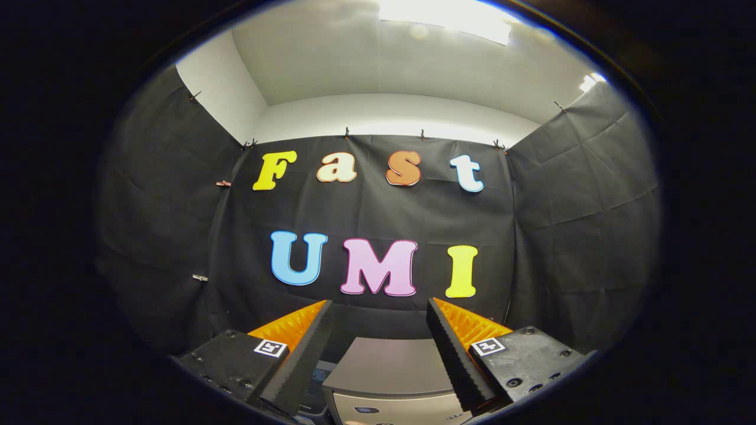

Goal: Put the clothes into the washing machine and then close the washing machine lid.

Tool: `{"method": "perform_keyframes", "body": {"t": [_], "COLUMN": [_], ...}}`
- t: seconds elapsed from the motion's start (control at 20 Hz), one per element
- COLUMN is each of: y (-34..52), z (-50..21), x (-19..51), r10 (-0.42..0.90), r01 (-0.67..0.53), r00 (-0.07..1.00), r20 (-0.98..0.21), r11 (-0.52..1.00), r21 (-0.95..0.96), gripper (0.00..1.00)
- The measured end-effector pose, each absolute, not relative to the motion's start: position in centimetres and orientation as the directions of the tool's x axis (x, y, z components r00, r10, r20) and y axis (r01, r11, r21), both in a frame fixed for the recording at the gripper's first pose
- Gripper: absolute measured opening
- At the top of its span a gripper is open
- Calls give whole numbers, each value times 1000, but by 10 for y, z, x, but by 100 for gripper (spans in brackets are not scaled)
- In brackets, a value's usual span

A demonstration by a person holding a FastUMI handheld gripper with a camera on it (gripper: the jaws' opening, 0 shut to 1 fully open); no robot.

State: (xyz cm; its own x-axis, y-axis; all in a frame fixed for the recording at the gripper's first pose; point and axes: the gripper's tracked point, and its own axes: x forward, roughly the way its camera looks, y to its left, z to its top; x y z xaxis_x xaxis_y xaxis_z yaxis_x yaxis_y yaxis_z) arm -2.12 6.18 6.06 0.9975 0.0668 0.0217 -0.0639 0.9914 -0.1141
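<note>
Jaws point(378, 316) stand nearest the lens, spread wide apart with a broad gap between the two fingers and nothing held in it. Each finger point(310, 348) shows a ridged inner face, and each mount carries a small square marker point(271, 347) on its top.

Wall cloth point(378, 212), dark and creased, is the largest item: it covers the booth's back and both sides and hangs from small clips point(347, 133) along its upper edge. Above the cloth a pale room wall point(390, 115) and ceiling point(366, 53) are seen, with a bright light panel point(449, 18) overhead.

Washer point(393, 369) sits low, between and just beyond the fingers, against the foot of the back cloth. Its flat grey top faces up and appears closed, though the view cuts off most of the body. A paler front panel lies below the top's near edge, with a small dark detail too small to identify. Fingers are apart from the washer, not touching it.

Clothes cannot be located from this view.
</note>
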Motion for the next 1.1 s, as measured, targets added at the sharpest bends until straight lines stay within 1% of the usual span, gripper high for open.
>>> {"method": "perform_keyframes", "body": {"t": [0.3,1.1], "y": [56,57], "z": [59,65], "x": [-20,-28], "r10": [57,52], "r01": [-55,-48], "r00": [998,998], "r20": [12,29], "r11": [993,993], "r21": [-102,-109], "gripper": [97,97]}}
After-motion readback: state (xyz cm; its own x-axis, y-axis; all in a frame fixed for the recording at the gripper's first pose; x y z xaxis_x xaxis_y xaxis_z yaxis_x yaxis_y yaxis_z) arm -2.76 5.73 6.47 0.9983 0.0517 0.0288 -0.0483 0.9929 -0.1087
